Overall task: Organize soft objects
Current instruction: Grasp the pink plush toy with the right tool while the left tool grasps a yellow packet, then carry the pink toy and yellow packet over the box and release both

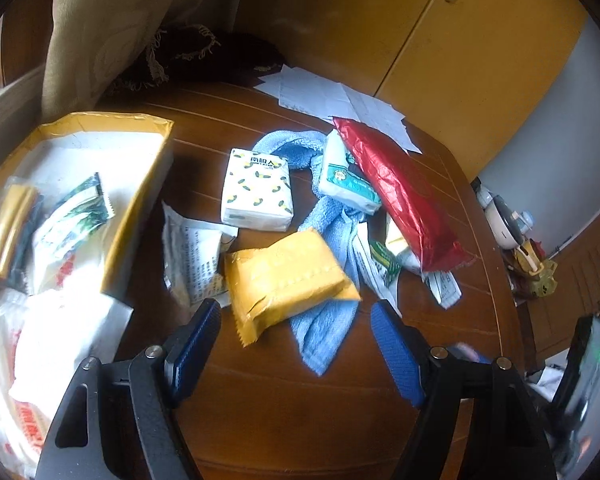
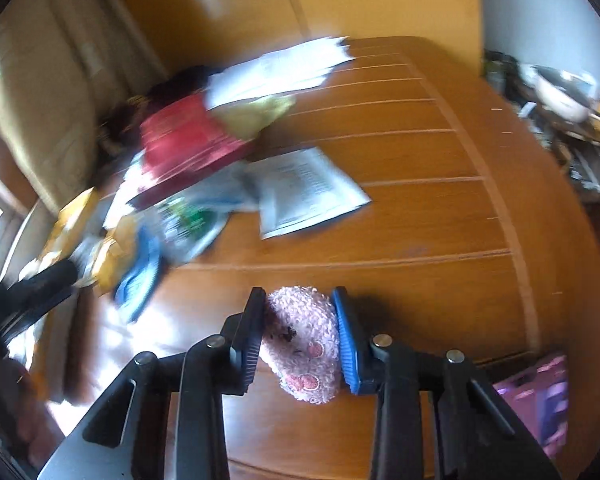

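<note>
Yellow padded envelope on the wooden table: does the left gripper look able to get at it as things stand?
Probably yes. The left gripper is open, and the yellow padded envelope lies just ahead of its fingertips, on top of the blue towel, with nothing over it.

Left tool held low with jaws spread wide and empty; right tool clamped, jaws pressed inward on a load.

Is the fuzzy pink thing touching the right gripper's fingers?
Touching. The right wrist view shows the fuzzy pink sock squeezed between the right gripper, with both fingers pressed against its sides and no gap.
</note>
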Tool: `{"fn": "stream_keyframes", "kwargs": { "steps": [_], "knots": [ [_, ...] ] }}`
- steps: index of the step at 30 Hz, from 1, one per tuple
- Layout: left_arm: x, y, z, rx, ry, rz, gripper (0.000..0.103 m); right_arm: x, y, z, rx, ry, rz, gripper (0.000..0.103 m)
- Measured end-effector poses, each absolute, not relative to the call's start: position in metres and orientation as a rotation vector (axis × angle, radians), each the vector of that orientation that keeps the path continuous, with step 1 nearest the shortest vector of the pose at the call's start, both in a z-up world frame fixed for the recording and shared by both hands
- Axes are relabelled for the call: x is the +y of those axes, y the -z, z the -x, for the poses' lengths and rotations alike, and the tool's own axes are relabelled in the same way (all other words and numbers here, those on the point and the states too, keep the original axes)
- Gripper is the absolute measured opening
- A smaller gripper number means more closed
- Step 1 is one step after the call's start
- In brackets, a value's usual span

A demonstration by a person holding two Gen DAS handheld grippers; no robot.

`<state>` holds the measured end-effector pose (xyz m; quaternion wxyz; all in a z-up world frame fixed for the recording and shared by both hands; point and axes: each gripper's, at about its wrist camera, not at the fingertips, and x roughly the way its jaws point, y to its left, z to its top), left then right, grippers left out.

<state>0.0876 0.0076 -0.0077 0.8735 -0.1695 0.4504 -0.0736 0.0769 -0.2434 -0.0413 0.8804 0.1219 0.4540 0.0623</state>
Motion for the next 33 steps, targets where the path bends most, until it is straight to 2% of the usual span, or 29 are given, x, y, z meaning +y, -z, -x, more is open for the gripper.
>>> {"fn": "stream_keyframes", "kwargs": {
  "steps": [4,10,15,18,33],
  "knots": [
    [0.006,0.008,-0.11,0.937,0.142,0.412,0.08,-0.224,0.042,-0.072,0.947,-0.174,-0.215,0.033],
    [-0.008,0.028,-0.136,1.036,0.045,0.36,0.08,-0.224,0.042,-0.07,0.959,-0.199,-0.261,0.033],
    [-0.01,0.03,-0.114,1.011,0.058,0.34,0.069,-0.224,0.043,-0.068,0.952,-0.213,-0.276,0.033],
    [-0.009,0.03,-0.097,1.012,0.097,0.34,0.065,-0.224,0.043,-0.066,0.948,-0.229,-0.291,0.033],
    [0.007,0.015,-0.036,0.966,0.258,0.489,0.058,-0.206,0.021,-0.036,0.881,-0.308,-0.296,0.031]
  ]
}}
